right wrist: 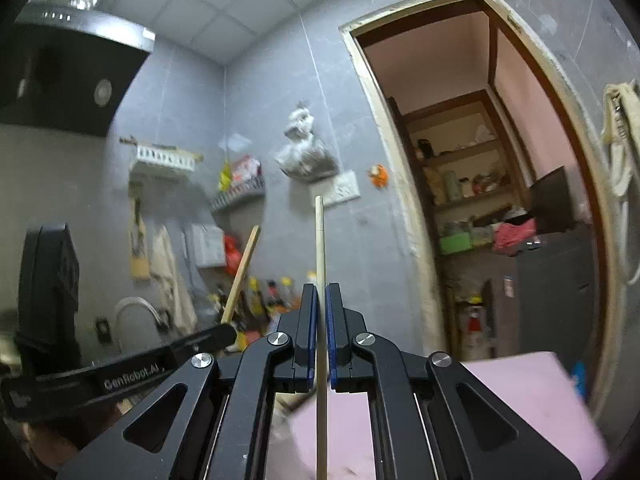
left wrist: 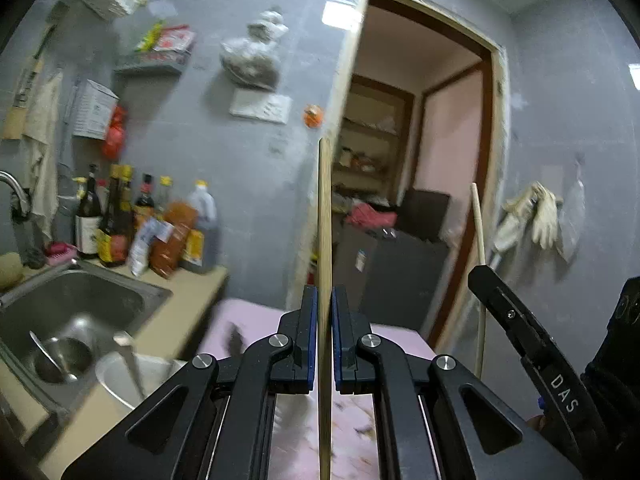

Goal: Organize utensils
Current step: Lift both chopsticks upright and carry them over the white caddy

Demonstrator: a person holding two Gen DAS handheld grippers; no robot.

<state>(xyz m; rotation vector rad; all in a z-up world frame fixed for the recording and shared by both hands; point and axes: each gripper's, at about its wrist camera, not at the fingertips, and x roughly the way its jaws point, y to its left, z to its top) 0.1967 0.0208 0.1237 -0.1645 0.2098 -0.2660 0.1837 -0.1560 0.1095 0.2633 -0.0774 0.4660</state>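
My left gripper (left wrist: 324, 294) is shut on a wooden chopstick (left wrist: 324, 216) that stands upright between the blue pads, held in the air. My right gripper (right wrist: 321, 292) is shut on a second wooden chopstick (right wrist: 319, 240), also upright. The right gripper (left wrist: 484, 274) and its chopstick (left wrist: 479, 236) show at the right of the left wrist view. The left gripper (right wrist: 224, 334) and its chopstick (right wrist: 243, 272) show at the left of the right wrist view. A steel ladle (left wrist: 68, 354) and a bowl (left wrist: 120, 376) with a utensil in it lie in the sink (left wrist: 132, 292).
A beige counter (left wrist: 192, 292) carries several sauce bottles (left wrist: 116, 220) by the grey tiled wall. A pink-topped surface (right wrist: 536, 396) lies below the grippers. An open doorway (left wrist: 420, 168) leads to a storeroom with shelves. A black range hood (right wrist: 68, 76) hangs upper left. Gloves (left wrist: 536, 212) hang on the wall.
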